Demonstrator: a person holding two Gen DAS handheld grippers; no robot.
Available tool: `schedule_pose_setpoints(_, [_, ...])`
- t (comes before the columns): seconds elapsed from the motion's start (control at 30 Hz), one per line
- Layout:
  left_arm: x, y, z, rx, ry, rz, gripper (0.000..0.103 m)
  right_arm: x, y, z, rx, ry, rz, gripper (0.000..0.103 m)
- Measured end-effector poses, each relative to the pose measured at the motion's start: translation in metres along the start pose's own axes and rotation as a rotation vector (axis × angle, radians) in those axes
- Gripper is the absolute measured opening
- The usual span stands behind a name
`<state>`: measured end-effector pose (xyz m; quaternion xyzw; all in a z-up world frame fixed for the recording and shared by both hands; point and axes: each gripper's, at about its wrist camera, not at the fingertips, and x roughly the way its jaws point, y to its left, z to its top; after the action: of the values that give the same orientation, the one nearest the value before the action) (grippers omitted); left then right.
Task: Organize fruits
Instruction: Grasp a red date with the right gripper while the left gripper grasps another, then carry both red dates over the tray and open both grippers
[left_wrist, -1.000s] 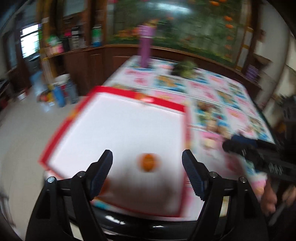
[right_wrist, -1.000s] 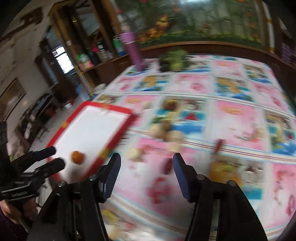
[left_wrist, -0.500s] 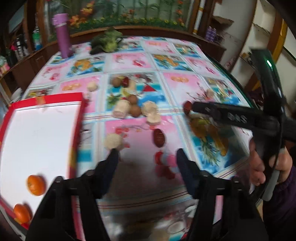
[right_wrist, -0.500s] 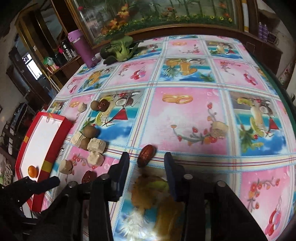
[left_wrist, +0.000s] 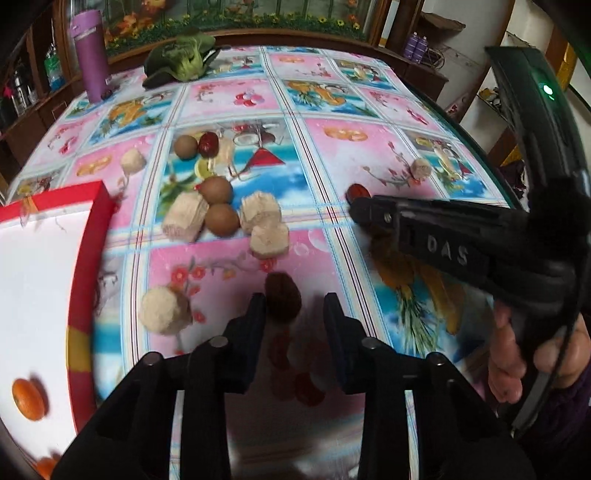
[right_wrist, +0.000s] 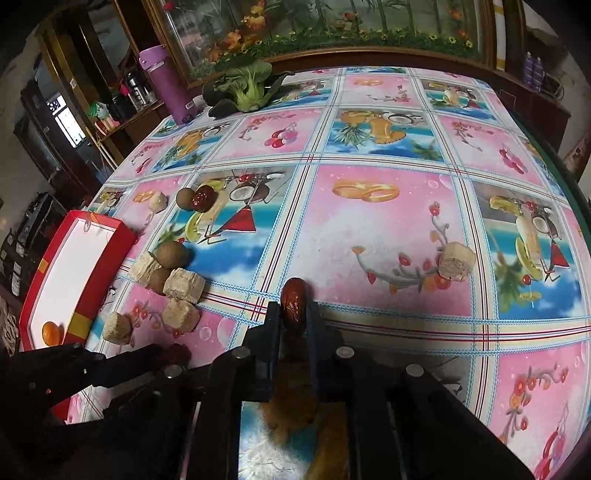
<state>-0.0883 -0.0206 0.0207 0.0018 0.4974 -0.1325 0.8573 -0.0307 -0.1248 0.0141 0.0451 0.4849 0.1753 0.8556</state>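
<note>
left wrist view: the left gripper (left_wrist: 293, 308) hangs low over the patterned tablecloth (left_wrist: 369, 147), fingers apart, with a blurred dark red date (left_wrist: 282, 297) at their tips, closer to the left finger; whether it touches is hard to tell. a pale round chunk (left_wrist: 164, 310) sits just left of it. further back, two brown round fruits (left_wrist: 219, 205) are bunched with beige cut chunks (left_wrist: 264, 225). the red-rimmed white tray (left_wrist: 88, 266) lies at the left with an orange (left_wrist: 28, 393) in it. the right gripper (left_wrist: 360, 205) reaches in from the right, a red date (left_wrist: 357, 191) at its tip.

right wrist view: the right gripper (right_wrist: 293, 314) is clamped on the red date (right_wrist: 294, 304), fingers pressed on both sides, right down at the cloth. one beige chunk (right_wrist: 456, 260) sits alone well to the right. the left gripper (right_wrist: 122, 360) shows at lower left, beside the tray (right_wrist: 107, 258). a purple bottle (right_wrist: 166, 85) and leafy greens (right_wrist: 247, 88) stand at the far edge.
</note>
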Motion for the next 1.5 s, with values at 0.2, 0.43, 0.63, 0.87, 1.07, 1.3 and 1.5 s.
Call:
schedule_pose_setpoints(0.2, [0.003,-0.004,0.001,0.027,-0.030,0.027,0.022,0.000,-0.003,0.002,0.019,0.001,0.034,0.012])
schedule_pose_setpoints(0.43, [-0.001,0.000,-0.003,0.018,-0.055,0.023,0.022,-0.010,-0.001,0.002,0.020,-0.060,0.050,0.012])
schedule_pose_setpoints(0.63, [-0.036,0.018,-0.016,-0.041,-0.120,0.024,0.022,-0.025,0.014,-0.004,0.028,-0.122,0.088,0.011])
schedule_pose_setpoints(0.87, [-0.103,0.064,-0.036,-0.130,-0.260,0.098,0.022,-0.037,0.078,-0.002,-0.067,-0.137,0.173,0.011])
schedule_pose_setpoints(1.07, [-0.142,0.119,-0.057,-0.243,-0.341,0.189,0.022,-0.029,0.149,0.003,-0.180,-0.103,0.251,0.011])
schedule_pose_setpoints(1.3, [-0.155,0.181,-0.088,-0.372,-0.352,0.264,0.022,-0.013,0.229,0.000,-0.293,-0.073,0.324,0.011])
schedule_pose_setpoints(1.5, [-0.149,0.211,-0.104,-0.425,-0.335,0.336,0.022,0.017,0.263,-0.004,-0.322,0.012,0.334,0.011])
